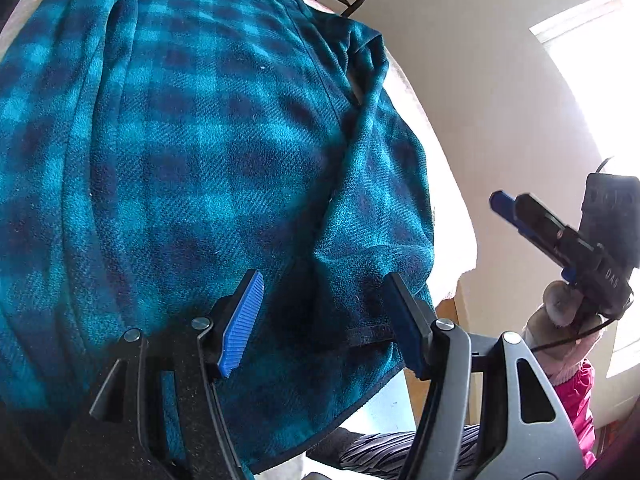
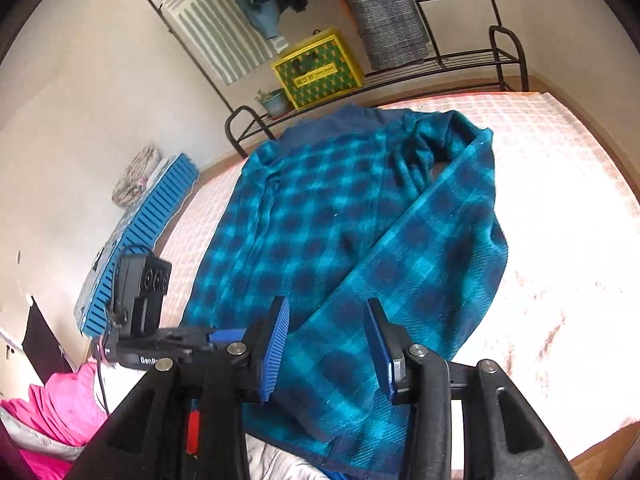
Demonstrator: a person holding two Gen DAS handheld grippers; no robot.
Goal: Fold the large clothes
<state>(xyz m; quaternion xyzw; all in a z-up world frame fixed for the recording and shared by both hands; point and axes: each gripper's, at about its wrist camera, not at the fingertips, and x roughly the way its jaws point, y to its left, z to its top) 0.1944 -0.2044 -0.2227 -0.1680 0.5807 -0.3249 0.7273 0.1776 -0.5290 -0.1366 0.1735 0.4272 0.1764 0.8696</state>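
Observation:
A large teal and navy plaid fleece garment (image 2: 332, 232) lies spread on a bed with a pink checked cover (image 2: 560, 216). Its right sleeve is folded across the body. It fills most of the left wrist view (image 1: 192, 152). My left gripper (image 1: 320, 320) is open, close above the garment's hem near the bed's edge; it also shows in the right wrist view (image 2: 192, 340). My right gripper (image 2: 328, 344) is open and empty, just above the folded sleeve's lower end. In the left wrist view it (image 1: 504, 200) is held up off the bed, side-on.
A black metal clothes rack (image 2: 440, 64) with hanging clothes stands behind the bed, with a yellow and green box (image 2: 316, 68) and a small plant pot (image 2: 274, 102) on its shelf. A blue slatted panel (image 2: 140, 232) leans at the left. Pink fabric (image 2: 60, 408) lies lower left.

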